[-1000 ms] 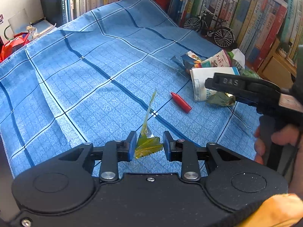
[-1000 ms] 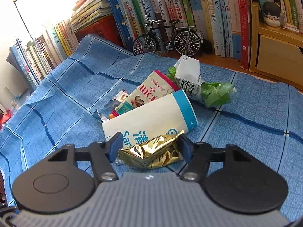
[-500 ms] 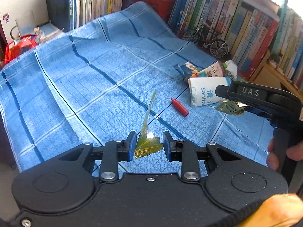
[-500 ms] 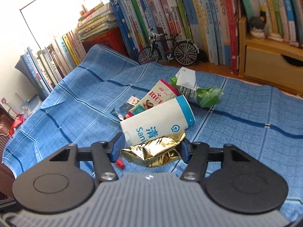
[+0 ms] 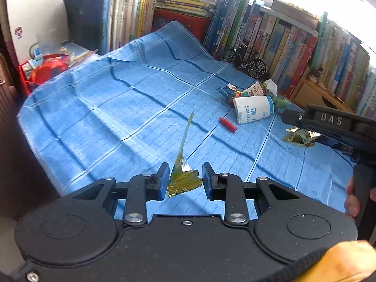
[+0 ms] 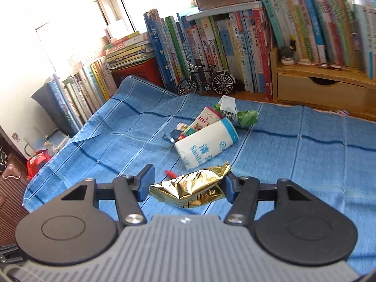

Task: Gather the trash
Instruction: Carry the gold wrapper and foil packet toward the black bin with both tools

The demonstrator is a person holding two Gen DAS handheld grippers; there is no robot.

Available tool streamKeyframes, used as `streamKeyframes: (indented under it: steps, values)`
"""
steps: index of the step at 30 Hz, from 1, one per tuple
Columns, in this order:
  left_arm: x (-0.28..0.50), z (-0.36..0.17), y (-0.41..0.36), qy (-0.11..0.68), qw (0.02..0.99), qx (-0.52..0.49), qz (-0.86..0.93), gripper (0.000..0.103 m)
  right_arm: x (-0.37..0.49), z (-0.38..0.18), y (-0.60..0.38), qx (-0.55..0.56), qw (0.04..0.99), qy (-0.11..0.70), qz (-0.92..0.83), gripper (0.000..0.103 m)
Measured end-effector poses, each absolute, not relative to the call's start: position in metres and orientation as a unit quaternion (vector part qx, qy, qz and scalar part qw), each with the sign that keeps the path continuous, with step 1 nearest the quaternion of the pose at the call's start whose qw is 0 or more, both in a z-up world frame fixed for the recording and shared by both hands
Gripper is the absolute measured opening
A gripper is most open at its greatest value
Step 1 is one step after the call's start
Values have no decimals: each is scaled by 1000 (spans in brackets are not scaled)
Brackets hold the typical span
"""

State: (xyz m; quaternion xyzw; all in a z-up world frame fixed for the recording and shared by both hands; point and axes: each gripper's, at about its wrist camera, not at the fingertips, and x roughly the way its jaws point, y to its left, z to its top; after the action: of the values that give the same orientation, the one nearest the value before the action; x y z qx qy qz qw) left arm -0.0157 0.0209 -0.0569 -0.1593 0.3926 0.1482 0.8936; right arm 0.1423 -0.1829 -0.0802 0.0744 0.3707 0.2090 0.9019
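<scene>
Books (image 6: 211, 37) wall a blue checked cloth (image 5: 131, 108); left gripper (image 5: 185, 181) pinches green wrapper (image 5: 183, 178), right gripper (image 6: 188, 183) gold wrapper (image 6: 190, 188).

Red cap (image 6: 171, 173): partly hidden behind gold wrapper (image 6: 190, 189), 11 o'clock side. Hand (image 5: 352, 202): cut off, 3 o'clock edge. Book spines (image 5: 293, 40): lettering illegible.

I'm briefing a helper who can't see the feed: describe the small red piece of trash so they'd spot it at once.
Start at the blue checked cloth, then find the trash pile in front of the model bicycle. The white paper cup lies on its side at the pile's near edge. The small red piece lies alone beside the cup's mouth: slim, tapered, and solid red.
</scene>
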Motion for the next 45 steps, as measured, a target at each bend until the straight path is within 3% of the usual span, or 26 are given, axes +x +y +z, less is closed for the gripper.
streamKeyframes:
  steps: [26, 45]
  values:
    - [-238, -45, 93, 431, 885, -135, 115, 28, -95, -51, -105, 24, 889, 390, 241, 63]
    - [-294, -89, 118, 473, 855, -158, 142, 28, -160, -83, -66, -22, 855, 438, 278, 63]
